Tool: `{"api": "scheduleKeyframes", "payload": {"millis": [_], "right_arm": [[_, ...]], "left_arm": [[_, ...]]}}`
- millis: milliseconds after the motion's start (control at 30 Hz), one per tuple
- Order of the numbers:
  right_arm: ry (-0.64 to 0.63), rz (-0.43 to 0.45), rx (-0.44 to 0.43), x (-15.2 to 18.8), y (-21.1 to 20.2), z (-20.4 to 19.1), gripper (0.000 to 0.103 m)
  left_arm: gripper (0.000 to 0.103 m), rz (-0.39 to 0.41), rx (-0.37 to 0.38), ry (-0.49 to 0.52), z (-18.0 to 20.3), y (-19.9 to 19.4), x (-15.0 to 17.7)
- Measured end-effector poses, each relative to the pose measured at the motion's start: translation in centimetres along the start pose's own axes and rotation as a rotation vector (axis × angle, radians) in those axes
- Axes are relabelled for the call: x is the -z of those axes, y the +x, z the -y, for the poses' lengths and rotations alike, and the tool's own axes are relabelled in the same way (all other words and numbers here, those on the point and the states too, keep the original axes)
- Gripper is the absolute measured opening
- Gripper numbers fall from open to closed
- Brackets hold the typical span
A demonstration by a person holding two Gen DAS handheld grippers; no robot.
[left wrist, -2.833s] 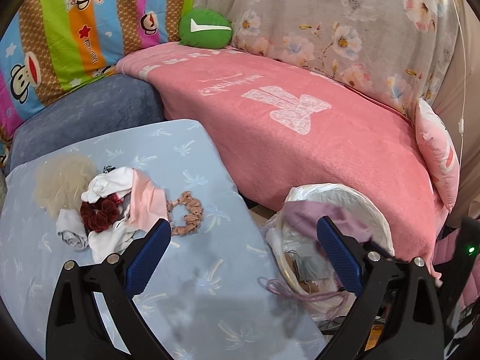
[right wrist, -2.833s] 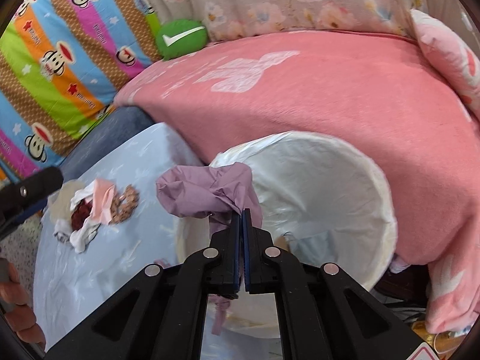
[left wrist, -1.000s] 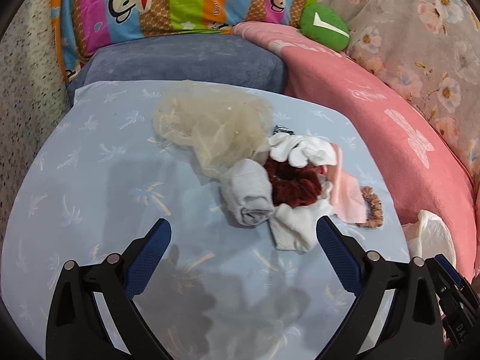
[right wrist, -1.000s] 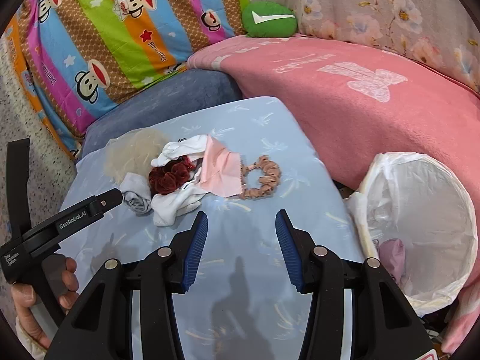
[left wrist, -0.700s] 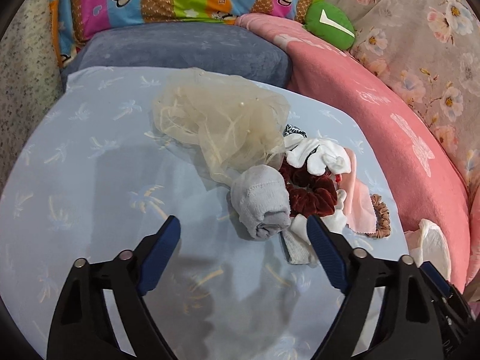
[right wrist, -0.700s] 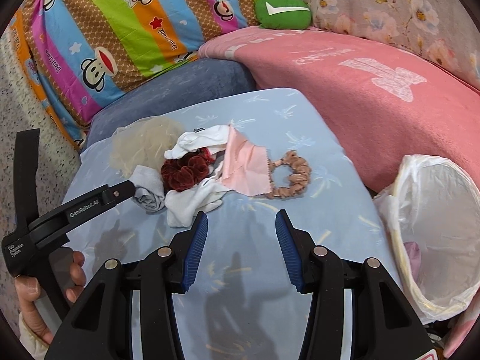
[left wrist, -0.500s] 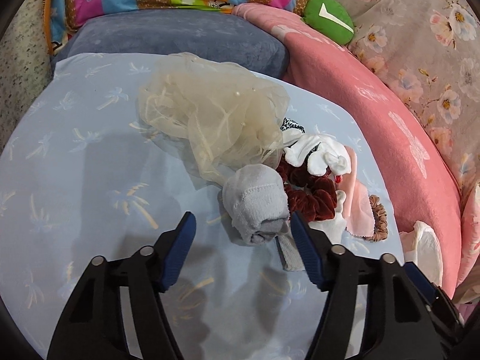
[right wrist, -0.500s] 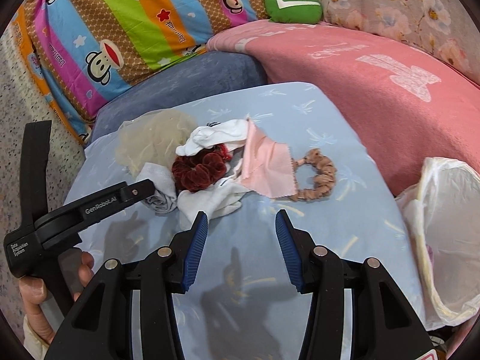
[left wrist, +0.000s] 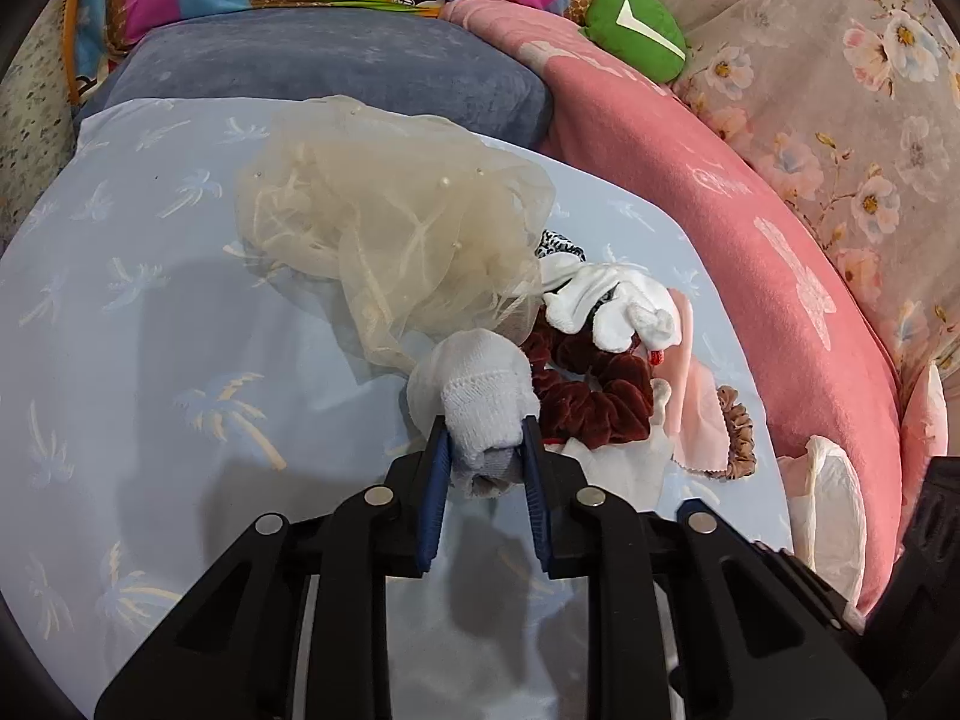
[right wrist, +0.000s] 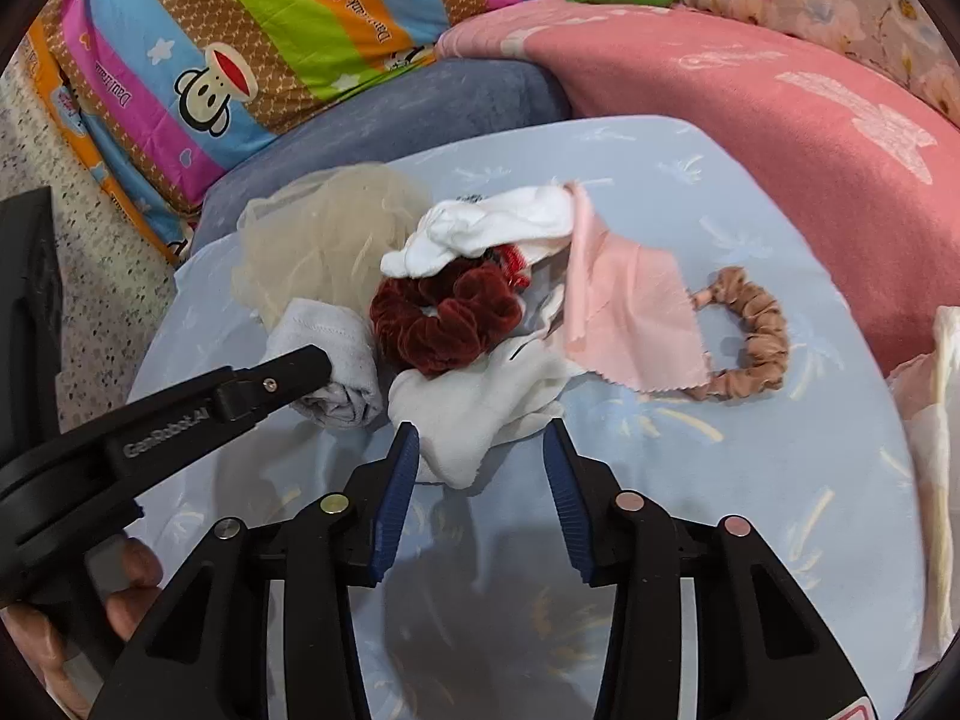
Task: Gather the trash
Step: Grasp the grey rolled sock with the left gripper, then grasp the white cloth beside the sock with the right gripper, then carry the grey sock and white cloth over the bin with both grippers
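Now the left gripper (left wrist: pixel 485 461), jaws just closing, clamps the rolled grey sock (left wrist: pixel 480 414) at lower centre; the right gripper (right wrist: pixel 480 444), narrowing but apart, straddles a white cloth (right wrist: pixel 474 414) tip.

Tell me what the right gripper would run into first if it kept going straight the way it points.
Most likely the white cloth: its near end already lies between the open pads of the right gripper. Beyond it sits the dark red scrunchie. Depth is hard to judge here.
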State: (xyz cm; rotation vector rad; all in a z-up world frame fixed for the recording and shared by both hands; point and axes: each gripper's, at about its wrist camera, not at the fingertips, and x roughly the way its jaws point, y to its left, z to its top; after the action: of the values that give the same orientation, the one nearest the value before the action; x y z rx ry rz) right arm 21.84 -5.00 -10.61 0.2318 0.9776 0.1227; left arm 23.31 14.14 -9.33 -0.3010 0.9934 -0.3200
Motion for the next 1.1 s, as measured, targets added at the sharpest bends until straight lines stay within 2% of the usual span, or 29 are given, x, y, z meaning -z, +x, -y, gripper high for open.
{"api": "scheduleKeyframes", "payload": {"millis": [33, 167, 233, 467, 700, 1100], "right_arm": [[0.004, -0.010, -0.006, 0.1, 0.4, -0.1, 0.035], [0.006, -0.024, -0.026, 0.3, 1.0, -0.3, 0.015], [0.002, -0.019, -0.028, 0.5, 0.7, -0.5, 0.010], [0.012, 0.021, -0.041, 0.7, -1.8, -0.5, 0.008], [0.031, 0.101, -0.039, 0.9, -6.1, 0.6, 0.008], [0.099, 0.238, -0.008, 1.9, -14.3, 5.6, 0.008]], "left_arm": [[0.023, 0.000, 0.001, 0.000, -0.1, 0.0, 0.1], [0.022, 0.005, -0.013, 0.010, 0.1, -0.3, 0.3], [0.022, 0.008, -0.014, 0.011, 0.1, -0.6, 0.4], [0.022, 0.024, -0.014, 0.029, 1.2, -1.9, 0.9], [0.022, 0.049, 0.001, 0.065, 3.6, -3.7, 1.6], [0.022, 0.081, 0.050, 0.179, 10.4, -6.1, 3.1]]}}
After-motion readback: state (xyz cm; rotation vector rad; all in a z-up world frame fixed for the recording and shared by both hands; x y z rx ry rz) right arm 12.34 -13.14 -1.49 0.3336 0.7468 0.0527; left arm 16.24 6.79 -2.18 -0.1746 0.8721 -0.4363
